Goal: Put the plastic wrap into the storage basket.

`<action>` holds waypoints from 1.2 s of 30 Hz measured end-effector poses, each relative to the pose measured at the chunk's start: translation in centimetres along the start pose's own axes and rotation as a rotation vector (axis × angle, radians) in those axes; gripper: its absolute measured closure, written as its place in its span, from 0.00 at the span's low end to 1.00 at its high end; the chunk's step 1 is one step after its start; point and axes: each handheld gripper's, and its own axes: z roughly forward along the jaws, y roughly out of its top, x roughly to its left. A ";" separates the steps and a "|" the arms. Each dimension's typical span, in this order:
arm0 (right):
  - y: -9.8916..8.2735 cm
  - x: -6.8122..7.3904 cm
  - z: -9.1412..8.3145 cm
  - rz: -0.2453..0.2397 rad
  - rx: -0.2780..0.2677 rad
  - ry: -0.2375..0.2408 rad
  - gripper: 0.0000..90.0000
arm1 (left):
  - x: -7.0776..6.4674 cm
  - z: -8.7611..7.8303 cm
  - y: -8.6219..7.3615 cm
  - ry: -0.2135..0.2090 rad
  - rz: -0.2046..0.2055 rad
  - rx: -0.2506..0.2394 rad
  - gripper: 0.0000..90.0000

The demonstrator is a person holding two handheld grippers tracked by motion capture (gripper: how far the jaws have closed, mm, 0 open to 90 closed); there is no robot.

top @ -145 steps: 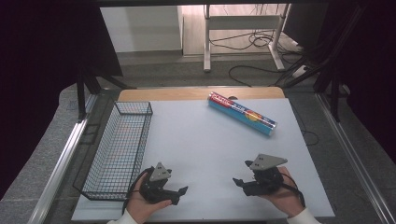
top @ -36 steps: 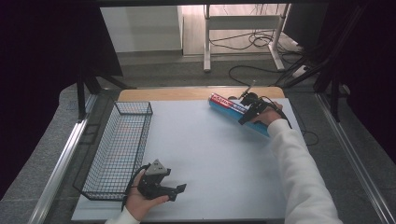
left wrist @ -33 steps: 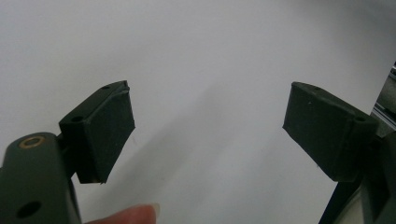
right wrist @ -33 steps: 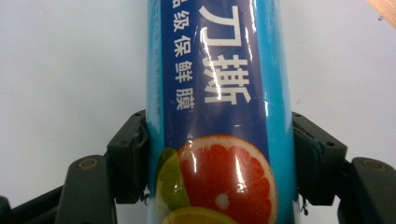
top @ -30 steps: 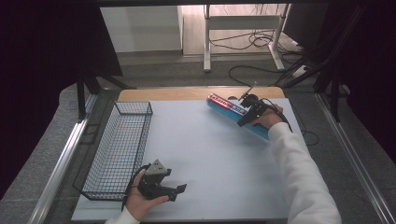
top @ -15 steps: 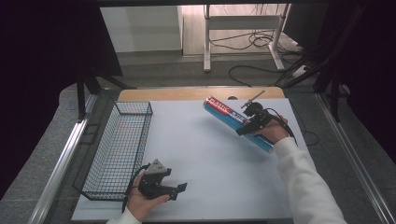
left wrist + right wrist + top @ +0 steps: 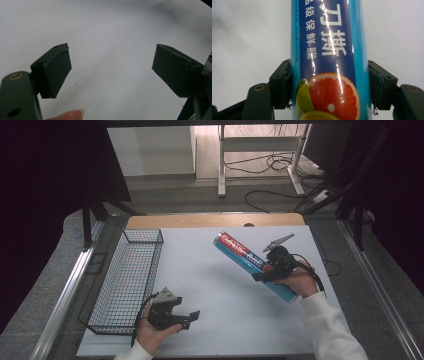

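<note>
A long blue cling-film roll [image 7: 243, 256] with a citrus picture [image 7: 327, 50] is held off the white table [image 7: 215, 295], right of the middle, slanting from far left to near right. My right gripper [image 7: 267, 271] is shut on it, with the pads [image 7: 283, 82] pressing its two sides a little past the middle. My left gripper [image 7: 186, 310] rests in the hand at the front left, beside the basket. It is open [image 7: 112, 67], nothing lies between its pads, and its jaws have just opened a little further.
A black wire basket [image 7: 116, 290] stands along the table's left side, with nothing visible in it. A wooden strip [image 7: 200, 220] edges the far side. Cables and a metal stand [image 7: 260, 165] lie on the floor beyond the table.
The right gripper took hold of the roll at the far right, lifted it and carried it nearer and toward the middle. The left hand stayed in place.
</note>
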 end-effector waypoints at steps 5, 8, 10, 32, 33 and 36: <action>-0.6 0.9 -0.4 0.006 -0.010 0.004 0.35 | -0.3 -0.3 0.2 0.004 0.012 -0.009 0.17; -1.0 1.6 -0.6 0.007 -0.016 0.010 0.35 | -0.7 -0.6 0.3 0.016 0.035 -0.012 0.17; -1.4 2.3 -0.7 0.008 -0.040 0.025 0.35 | -0.8 -0.7 0.4 0.010 0.032 -0.022 0.16; -2.3 6.2 0.2 0.014 -0.071 0.108 0.35 | 0.0 -1.7 1.7 -0.053 -0.048 -0.088 0.09; -2.3 6.4 0.3 0.013 -0.072 0.116 0.35 | 0.1 -1.7 1.7 -0.057 -0.058 -0.094 0.09; -2.3 6.8 0.7 0.017 -0.075 0.139 0.35 | 0.6 -1.6 1.9 -0.075 -0.080 -0.107 0.07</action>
